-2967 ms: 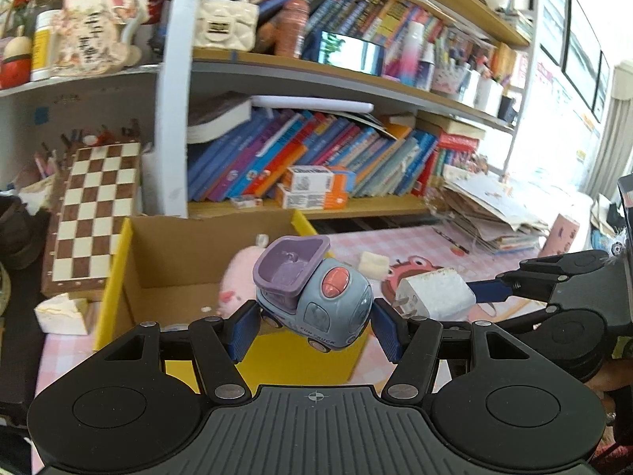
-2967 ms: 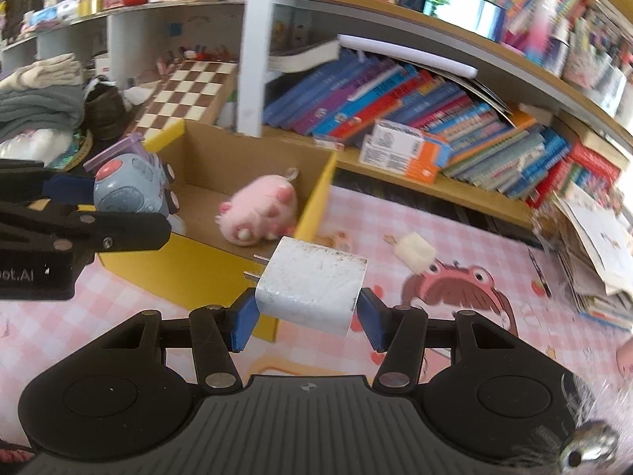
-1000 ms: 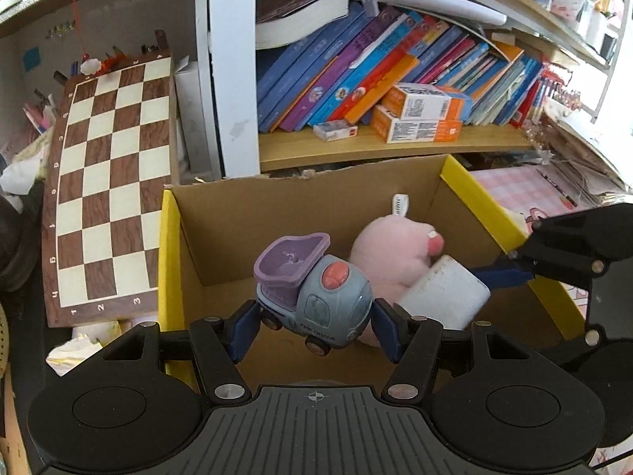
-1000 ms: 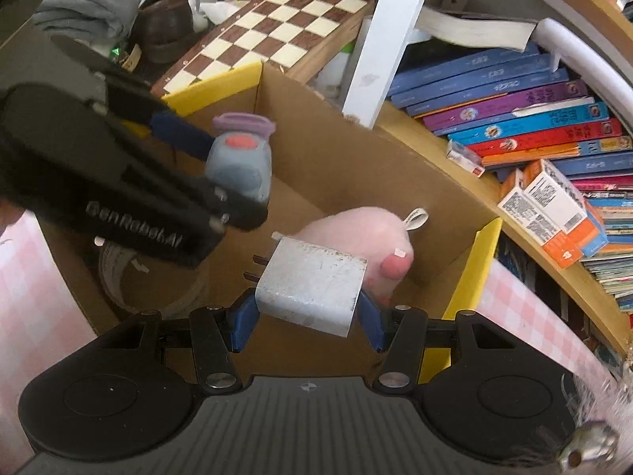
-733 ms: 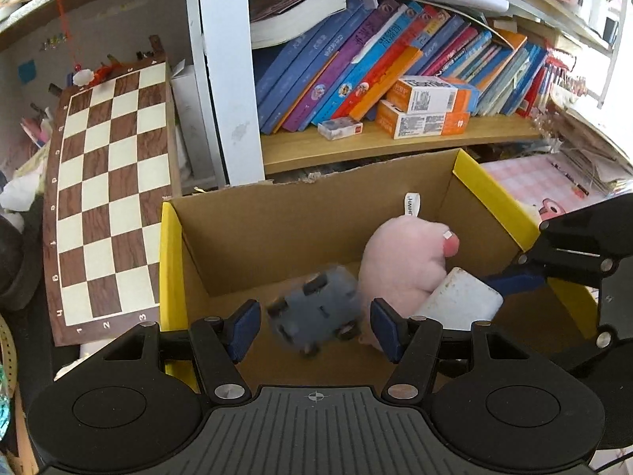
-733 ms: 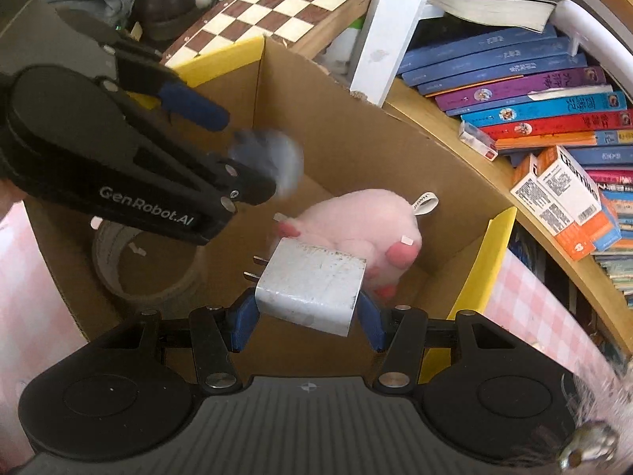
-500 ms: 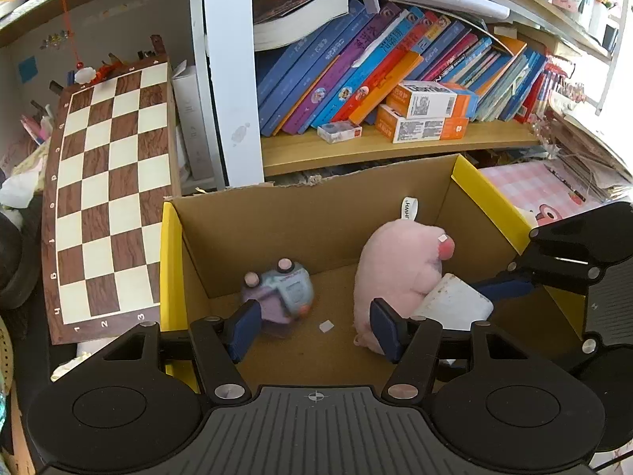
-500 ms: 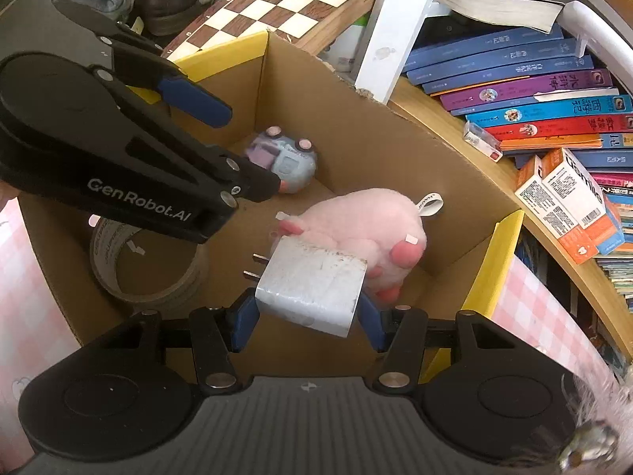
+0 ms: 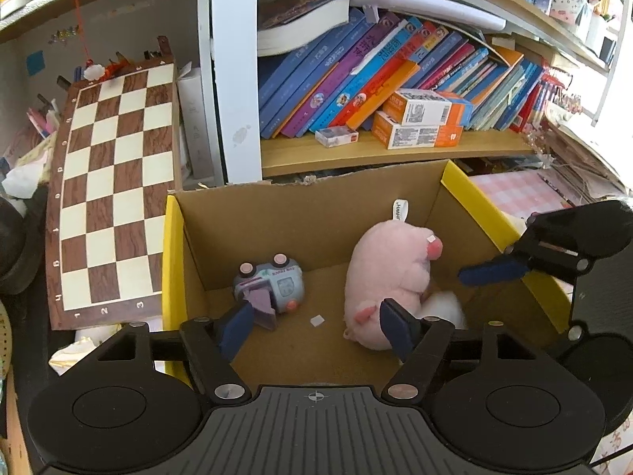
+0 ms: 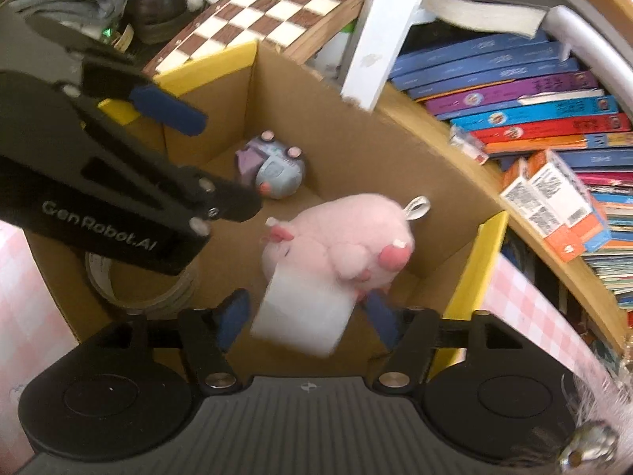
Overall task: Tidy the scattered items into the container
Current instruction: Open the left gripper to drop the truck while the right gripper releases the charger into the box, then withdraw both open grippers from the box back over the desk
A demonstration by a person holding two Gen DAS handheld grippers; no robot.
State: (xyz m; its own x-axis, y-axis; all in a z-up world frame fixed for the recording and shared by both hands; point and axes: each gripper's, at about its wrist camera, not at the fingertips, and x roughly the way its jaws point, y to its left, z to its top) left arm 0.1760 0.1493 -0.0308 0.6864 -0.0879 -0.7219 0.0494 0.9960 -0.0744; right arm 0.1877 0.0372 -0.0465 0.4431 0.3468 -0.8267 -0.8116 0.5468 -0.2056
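Note:
An open cardboard box (image 9: 474, 206) with yellow outer walls holds a pink plush pig (image 9: 391, 265) and a blue-grey toy truck (image 9: 271, 283) lying overturned on its floor. My left gripper (image 9: 316, 328) is open and empty above the box's near edge. My right gripper (image 10: 304, 320) is open; the white charger block (image 10: 304, 312) is blurred between its spread fingers, falling next to the pig. The charger shows in the left wrist view (image 9: 445, 304) behind the pig. The truck (image 10: 273, 168), pig (image 10: 336, 241) and box (image 10: 470, 269) also show in the right wrist view.
A roll of clear tape (image 10: 138, 289) lies in the box's near left part. A chessboard (image 9: 107, 182) leans left of the box. A bookshelf with books (image 9: 376, 91) and small cartons (image 9: 419, 122) stands right behind it. A pink checked tablecloth (image 9: 514, 190) lies to the right.
My left gripper opened and the toy truck dropped and rolled to the box floor. My right gripper has just opened and the white charger is falling beside the pig.

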